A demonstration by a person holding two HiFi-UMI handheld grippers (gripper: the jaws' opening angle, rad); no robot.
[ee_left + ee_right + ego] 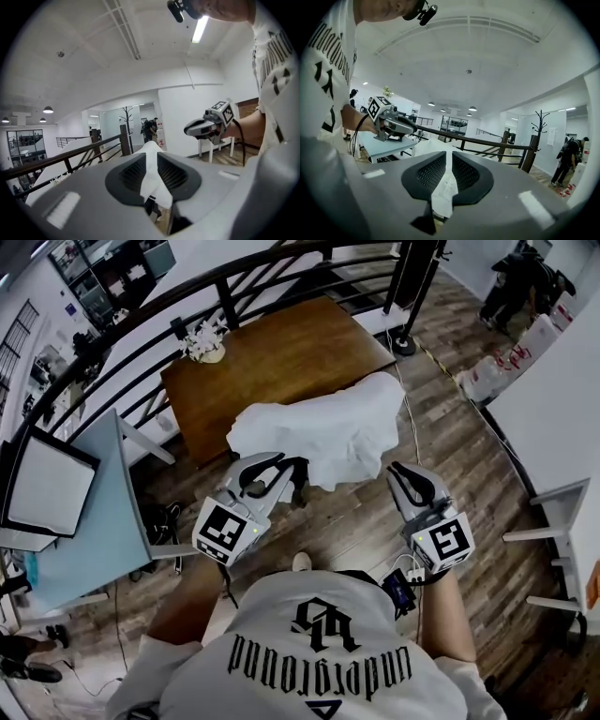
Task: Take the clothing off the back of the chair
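Hidden under the white garment (328, 432): the near corner of the wooden table (272, 362). Cut off by the left edge: a dark-framed screen (47, 486). Too small and dark to read: a person (520, 282) far off, top right.

Head view steeply downward, gripper views close, level, sharing railing (87, 147)

A brown table (300, 343) stands beside a black railing (228, 307). A small white ornament (204, 341), perhaps flowers, sits on it.
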